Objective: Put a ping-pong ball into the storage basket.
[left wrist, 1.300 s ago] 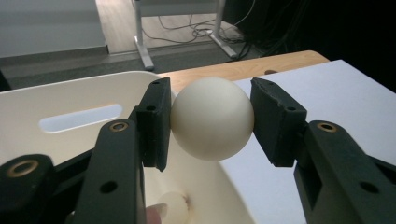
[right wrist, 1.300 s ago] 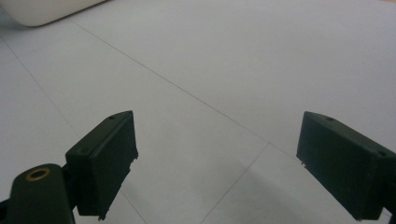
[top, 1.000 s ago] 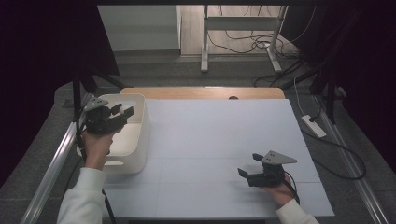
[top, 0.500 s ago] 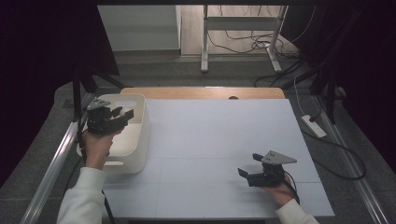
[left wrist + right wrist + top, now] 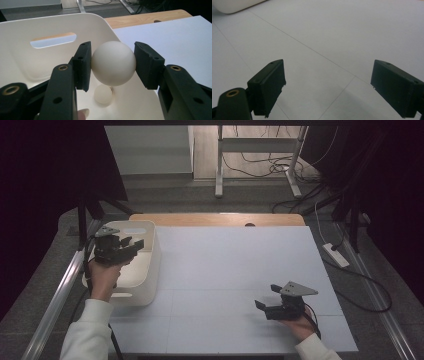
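Two balls, one bin, two tools

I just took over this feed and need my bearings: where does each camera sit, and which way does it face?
High view: above the person's side, looking forward and down on the white table; both forearms, left gripper and right gripper show.
Left gripper view: rides that gripper, looking into the white bin past a white ball clamped in its jaws; a second ball lies below.
Right gripper view: looks low across the table between open jaws.
Shared: the bin shows in the high and left gripper views.
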A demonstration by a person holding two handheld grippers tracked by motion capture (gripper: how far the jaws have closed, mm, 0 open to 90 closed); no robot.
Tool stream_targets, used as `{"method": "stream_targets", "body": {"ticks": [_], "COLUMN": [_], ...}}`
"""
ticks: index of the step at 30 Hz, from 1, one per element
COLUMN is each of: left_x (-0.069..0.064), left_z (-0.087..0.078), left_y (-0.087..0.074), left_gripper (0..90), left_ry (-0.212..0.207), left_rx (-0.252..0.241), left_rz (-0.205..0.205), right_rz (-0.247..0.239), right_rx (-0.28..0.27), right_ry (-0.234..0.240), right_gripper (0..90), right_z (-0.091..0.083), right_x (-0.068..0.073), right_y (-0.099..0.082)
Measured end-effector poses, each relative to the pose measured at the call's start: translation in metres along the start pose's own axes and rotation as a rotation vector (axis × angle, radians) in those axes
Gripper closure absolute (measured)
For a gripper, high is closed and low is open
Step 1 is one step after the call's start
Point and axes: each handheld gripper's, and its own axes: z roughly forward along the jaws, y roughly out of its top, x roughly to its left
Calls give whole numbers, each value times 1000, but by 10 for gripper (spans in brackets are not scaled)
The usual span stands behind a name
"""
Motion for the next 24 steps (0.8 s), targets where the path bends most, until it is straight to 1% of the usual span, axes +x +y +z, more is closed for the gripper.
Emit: {"method": "stream_targets", "body": {"ticks": [2, 3, 5, 6, 7, 11, 15, 16, 17, 20, 21, 22, 24], "left_x": [0, -1, -1, -1, -1, -3, -8, -11, -11, -16, -20, -23, -29], "left_z": [-1, -2, -2, -2, -3, -6, -9, -10, -10, -12, -14, -15, -16], "left_y": [0, 1, 2, 2, 3, 4, 5, 5, 5, 5, 5, 5, 5], "left_gripper": [497, 427, 333, 333, 292, 251, 239, 235, 231, 221, 217, 216, 212], "left_ry": [7, 20, 26, 30, 31, 20, 1, -14, -14, -66, -77, -82, -108], "left_rx": [-5, -14, -14, -15, -15, -21, -35, -41, -41, -45, -48, -51, -57], "left_rz": [-2, -4, -2, -4, -6, -3, 3, 2, 2, 2, 16, 22, 34], "right_rz": [-1, -1, -1, -1, -2, -3, -3, -4, -4, -4, -4, -4, -3], "right_rx": [0, 0, -1, -1, -1, -1, -1, -1, -1, -2, -2, -2, -3], "right_ry": [0, 0, 0, 0, 0, 0, -1, 0, 0, -1, -1, -1, 0], "right_gripper": [121, 121, 121, 121, 121, 121, 121, 121, 121, 121, 121, 121, 121], "right_z": [0, 0, 0, 0, 0, 0, 0, 0, 0, 0, 0, 0, 0], "right_x": [0, 0, 0, 0, 0, 0, 0, 0, 0, 0, 0, 0, 0], "right_y": [0, 0, 0, 0, 0, 0, 0, 0, 0, 0, 0, 0, 0]}}
